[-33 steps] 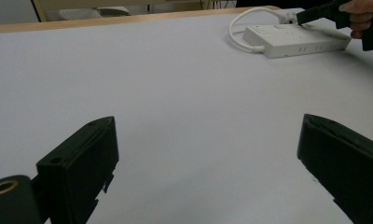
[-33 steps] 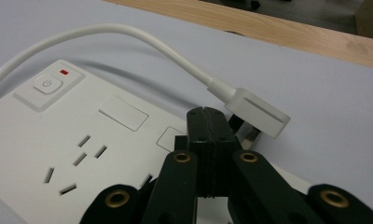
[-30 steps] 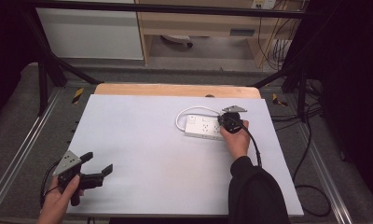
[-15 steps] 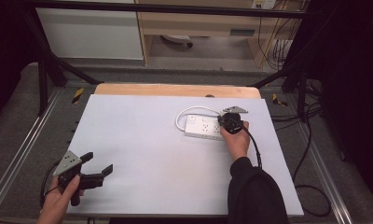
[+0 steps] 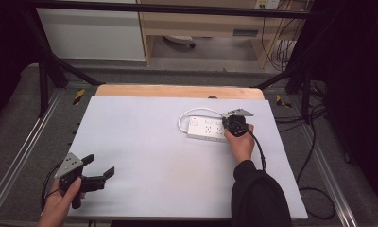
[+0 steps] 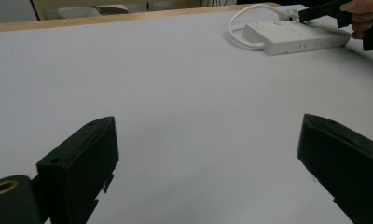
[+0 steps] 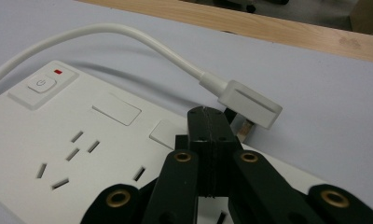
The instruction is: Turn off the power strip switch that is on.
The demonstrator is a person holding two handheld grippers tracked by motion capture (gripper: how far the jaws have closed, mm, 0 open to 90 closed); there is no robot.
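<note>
While the left claw [image 5: 100,166] gapes wide, right claw [image 7: 211,122] closed over power strip [image 5: 207,129].

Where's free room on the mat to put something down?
The mat is bare from its left edge across to the power strip, and along the near edge between the left gripper and the right sleeve. It is crowded only at far right: strip, looped cord, plug, shut right gripper.
</note>
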